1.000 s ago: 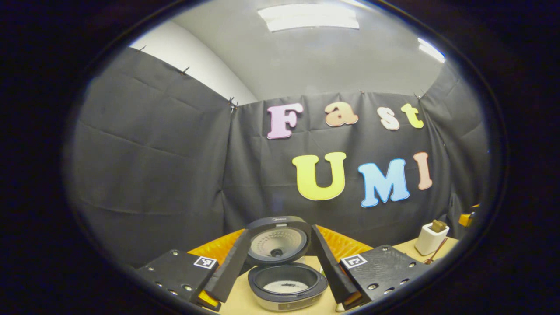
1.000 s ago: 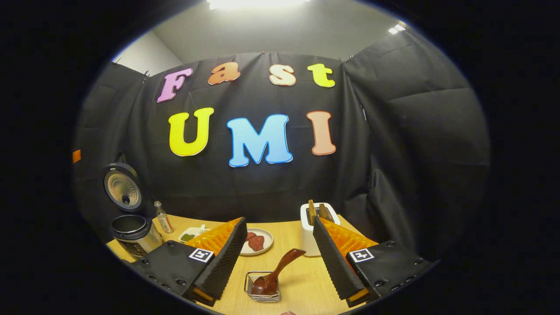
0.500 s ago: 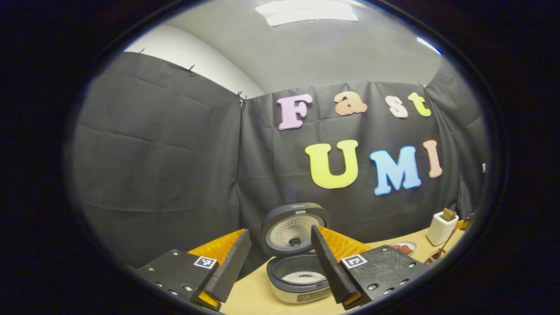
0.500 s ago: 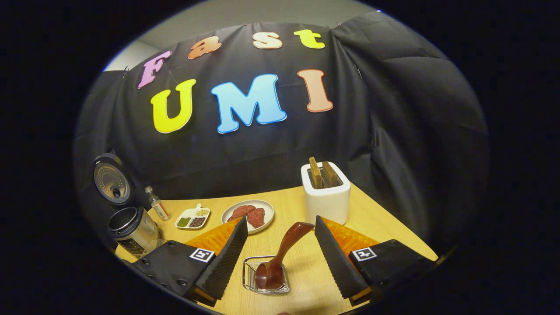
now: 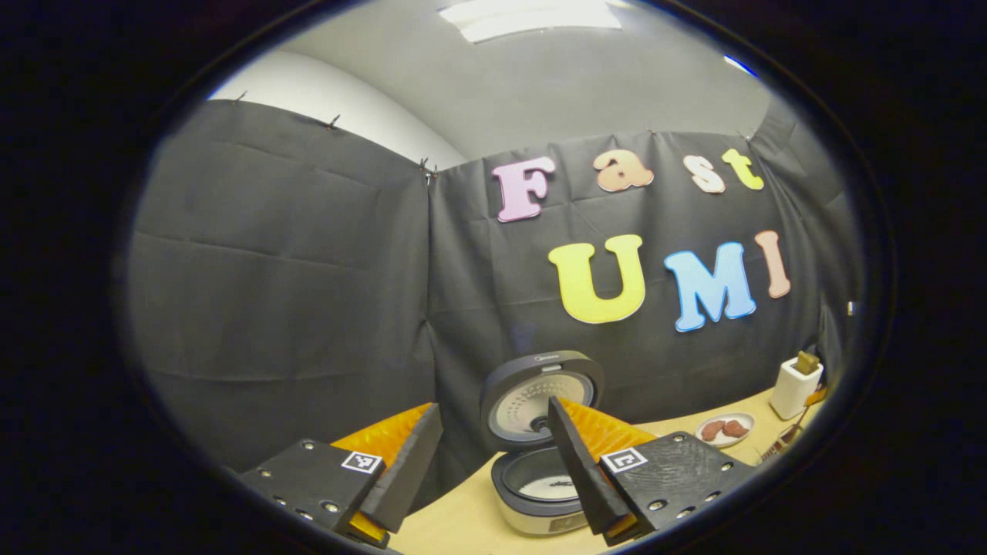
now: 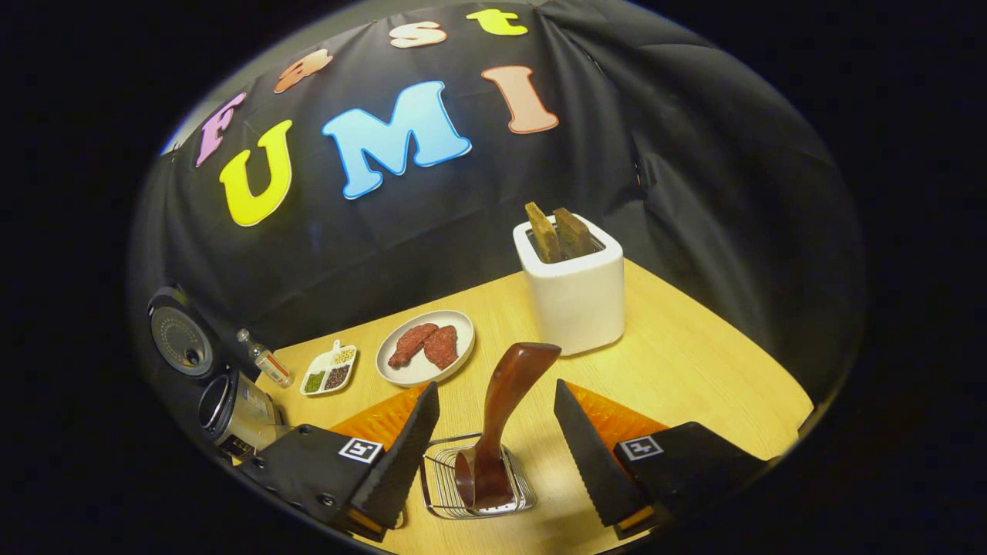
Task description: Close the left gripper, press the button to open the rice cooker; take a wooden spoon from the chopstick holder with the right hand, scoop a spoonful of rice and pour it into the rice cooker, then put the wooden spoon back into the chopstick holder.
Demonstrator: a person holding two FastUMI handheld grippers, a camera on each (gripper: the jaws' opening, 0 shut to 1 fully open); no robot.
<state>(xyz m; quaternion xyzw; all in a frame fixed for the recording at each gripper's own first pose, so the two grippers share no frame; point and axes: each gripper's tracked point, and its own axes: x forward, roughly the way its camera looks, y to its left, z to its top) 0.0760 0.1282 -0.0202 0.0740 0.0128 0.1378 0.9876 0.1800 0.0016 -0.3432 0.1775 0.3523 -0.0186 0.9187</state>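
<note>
The rice cooker (image 5: 540,505) stands open, its lid (image 5: 540,397) raised, with a white layer in the pot. My left gripper (image 5: 493,478) is open and holds nothing; the cooker sits beyond it, partly behind its right finger. In the right gripper view a dark wooden spoon (image 6: 501,408) stands bowl-down in a small wire holder (image 6: 443,486) on the table. My right gripper (image 6: 493,455) is open just above the holder. The spoon's handle rises between its fingers with a gap on each side. The open cooker (image 6: 231,408) is far left in this view.
A white box (image 6: 574,293) with two brown slabs stands behind the spoon. Left of it lie a plate of red meat (image 6: 424,347), a small divided dish (image 6: 328,374) and a little bottle (image 6: 266,358). The wooden table (image 6: 694,370) ends at the black cloth walls.
The right gripper has tilted down and closed in on the spoon, whose handle now stands between the fingers. The left gripper's view has swung left, so the cooker sits further right. Both stay open.
</note>
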